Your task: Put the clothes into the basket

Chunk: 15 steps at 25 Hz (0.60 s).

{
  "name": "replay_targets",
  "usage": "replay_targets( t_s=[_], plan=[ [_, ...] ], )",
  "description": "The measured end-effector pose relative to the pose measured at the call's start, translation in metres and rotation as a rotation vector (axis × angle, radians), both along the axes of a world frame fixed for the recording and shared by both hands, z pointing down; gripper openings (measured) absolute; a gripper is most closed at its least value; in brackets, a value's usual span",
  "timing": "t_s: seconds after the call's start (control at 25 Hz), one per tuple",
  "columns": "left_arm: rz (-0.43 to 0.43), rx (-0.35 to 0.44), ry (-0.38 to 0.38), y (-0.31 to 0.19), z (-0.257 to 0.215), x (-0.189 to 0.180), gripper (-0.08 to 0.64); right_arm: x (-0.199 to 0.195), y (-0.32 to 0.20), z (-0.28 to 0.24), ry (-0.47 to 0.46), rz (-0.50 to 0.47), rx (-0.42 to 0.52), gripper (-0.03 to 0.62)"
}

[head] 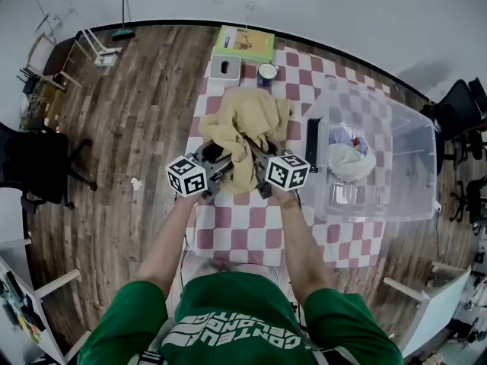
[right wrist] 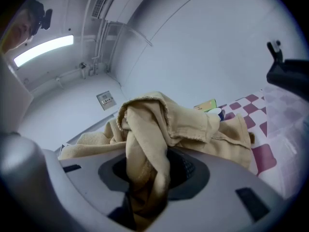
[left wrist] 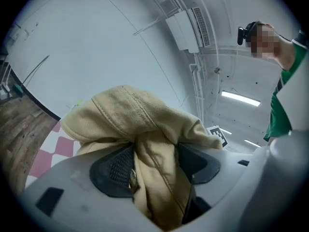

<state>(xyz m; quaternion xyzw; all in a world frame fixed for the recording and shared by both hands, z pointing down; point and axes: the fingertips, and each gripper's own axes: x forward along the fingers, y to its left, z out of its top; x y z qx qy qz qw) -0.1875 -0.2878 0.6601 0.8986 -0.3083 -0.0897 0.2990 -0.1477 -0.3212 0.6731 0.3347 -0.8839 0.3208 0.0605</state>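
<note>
Beside garment (head: 247,124), white clothes (head: 350,162) inside basket (head: 403,181): overhead only

Grips a twisted bunch of tan clothing (right wrist: 169,122) between the dark pads of the right gripper (right wrist: 147,170), squeezed from both sides. Spreads past the jaws in loose folds, seen against a white wall. Beyond, at right, a red-and-white checked tablecloth (right wrist: 263,156), with a green box (right wrist: 206,105) and a cup (right wrist: 217,112) far back. At the right edge, the clear side of a basket (right wrist: 289,124). Upper left, a lit ceiling lamp (right wrist: 43,50).
</note>
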Motion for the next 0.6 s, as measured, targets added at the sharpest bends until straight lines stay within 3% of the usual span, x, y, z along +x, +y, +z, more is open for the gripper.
replay_targets(
  t_s=[0.6],
  plan=[
    [-0.016, 0.219, -0.03, 0.03, -0.113, -0.012, 0.281, -0.013, 0.026, -0.119, -0.08, -0.043, 0.211, 0.147]
  ],
)
